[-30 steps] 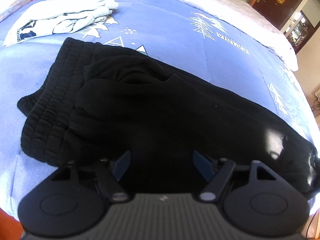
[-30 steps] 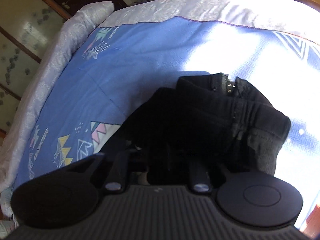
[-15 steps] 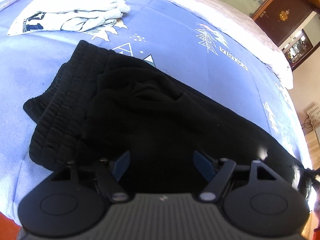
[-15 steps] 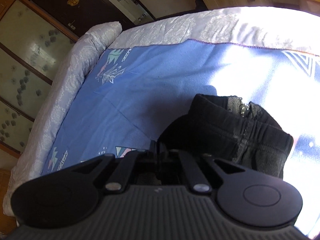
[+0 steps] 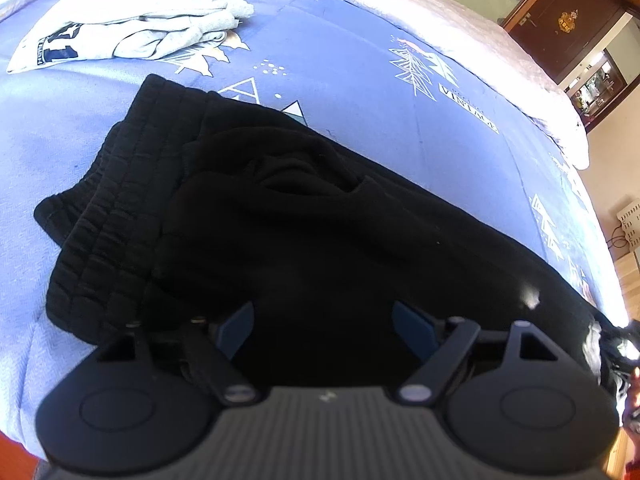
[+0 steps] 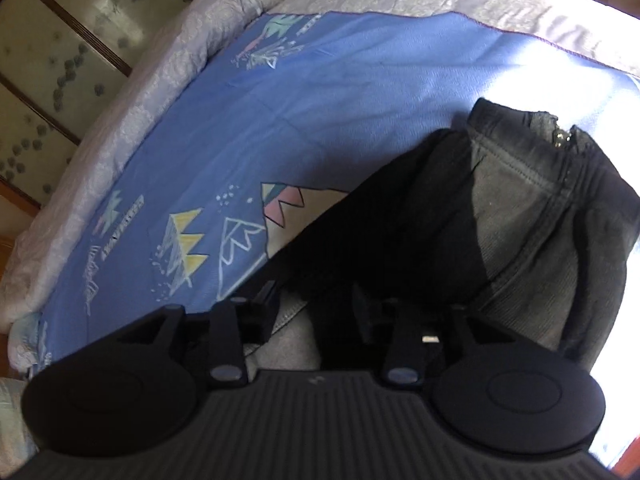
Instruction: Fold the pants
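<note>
Black pants [image 5: 320, 216] lie flat on the blue patterned bedspread [image 5: 360, 64], with the ribbed waistband [image 5: 120, 208] at the left and the legs running right. My left gripper [image 5: 324, 322] hovers low over the near edge of the pants. Its jaws are opening wide and its blue pads [image 5: 238, 328] touch no cloth. In the right wrist view the cuff end of the pants [image 6: 540, 220] lies folded over at the right. My right gripper [image 6: 316, 308] is opening, black cloth lies loose between its fingers, and the pads do not press on it.
A folded pale grey garment [image 5: 132, 28] lies beyond the waistband at the back left. A white quilted border [image 6: 120, 92] runs round the bedspread. Dark wooden furniture [image 5: 560, 20] and panelled wardrobe doors [image 6: 60, 60] stand past the bed. The bed's near edge [image 5: 16, 452] is close below the left gripper.
The right gripper, shut on the pants' cloth before, has spread its jaws and let it go; the cuff end now sits further right. The left jaws stand slightly wider.
</note>
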The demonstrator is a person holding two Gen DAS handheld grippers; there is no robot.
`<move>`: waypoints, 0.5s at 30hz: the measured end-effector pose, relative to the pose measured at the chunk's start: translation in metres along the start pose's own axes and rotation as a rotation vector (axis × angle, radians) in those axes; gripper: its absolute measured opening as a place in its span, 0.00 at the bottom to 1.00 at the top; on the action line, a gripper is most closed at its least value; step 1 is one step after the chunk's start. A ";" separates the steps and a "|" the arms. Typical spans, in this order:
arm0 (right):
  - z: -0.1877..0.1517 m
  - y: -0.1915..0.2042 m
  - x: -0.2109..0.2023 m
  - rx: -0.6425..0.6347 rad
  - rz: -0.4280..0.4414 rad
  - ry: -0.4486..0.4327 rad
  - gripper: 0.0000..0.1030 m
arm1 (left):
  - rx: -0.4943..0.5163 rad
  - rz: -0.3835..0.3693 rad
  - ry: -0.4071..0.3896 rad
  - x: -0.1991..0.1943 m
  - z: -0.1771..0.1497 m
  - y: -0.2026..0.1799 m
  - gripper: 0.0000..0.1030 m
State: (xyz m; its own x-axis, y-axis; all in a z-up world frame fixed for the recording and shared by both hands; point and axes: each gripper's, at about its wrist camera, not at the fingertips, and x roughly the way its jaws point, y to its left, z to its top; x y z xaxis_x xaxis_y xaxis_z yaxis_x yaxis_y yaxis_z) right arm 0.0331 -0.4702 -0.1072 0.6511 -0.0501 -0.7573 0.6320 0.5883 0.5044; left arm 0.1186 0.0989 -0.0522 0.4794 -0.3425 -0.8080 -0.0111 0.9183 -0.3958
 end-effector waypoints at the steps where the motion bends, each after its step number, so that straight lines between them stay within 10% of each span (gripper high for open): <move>1: 0.001 -0.003 0.006 0.034 0.001 -0.008 0.38 | 0.003 -0.001 0.001 0.000 0.000 0.000 0.77; 4: 0.005 -0.004 0.012 0.055 -0.040 -0.039 0.07 | 0.001 -0.011 0.008 -0.002 -0.001 0.003 0.77; 15: 0.022 0.008 -0.001 0.104 0.035 -0.165 0.05 | -0.019 -0.016 -0.062 -0.014 0.015 0.004 0.77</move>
State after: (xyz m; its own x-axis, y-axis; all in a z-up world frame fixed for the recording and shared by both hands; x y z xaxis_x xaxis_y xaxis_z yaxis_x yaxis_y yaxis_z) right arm 0.0464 -0.4834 -0.0933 0.7284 -0.1676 -0.6643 0.6419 0.5060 0.5762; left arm 0.1247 0.1104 -0.0365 0.5335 -0.3435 -0.7729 -0.0193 0.9087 -0.4171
